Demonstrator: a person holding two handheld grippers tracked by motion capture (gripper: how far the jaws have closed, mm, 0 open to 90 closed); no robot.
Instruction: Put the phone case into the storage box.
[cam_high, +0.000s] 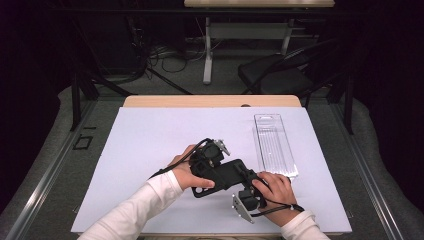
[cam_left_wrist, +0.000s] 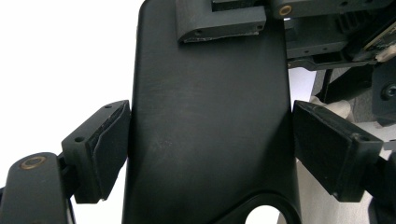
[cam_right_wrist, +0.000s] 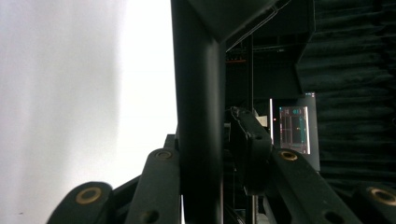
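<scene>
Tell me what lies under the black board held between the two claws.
Under the black board only the white table cover shows around its edges. The patch directly beneath is covered by the board and both hands.

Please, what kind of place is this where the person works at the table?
Probably a lab or recording studio, not a home. The table wears a plain white sheet, dark curtains surround it, loose cables lie on the floor behind, and a lit monitor glows in the right gripper view. A folding chair stands behind.
</scene>
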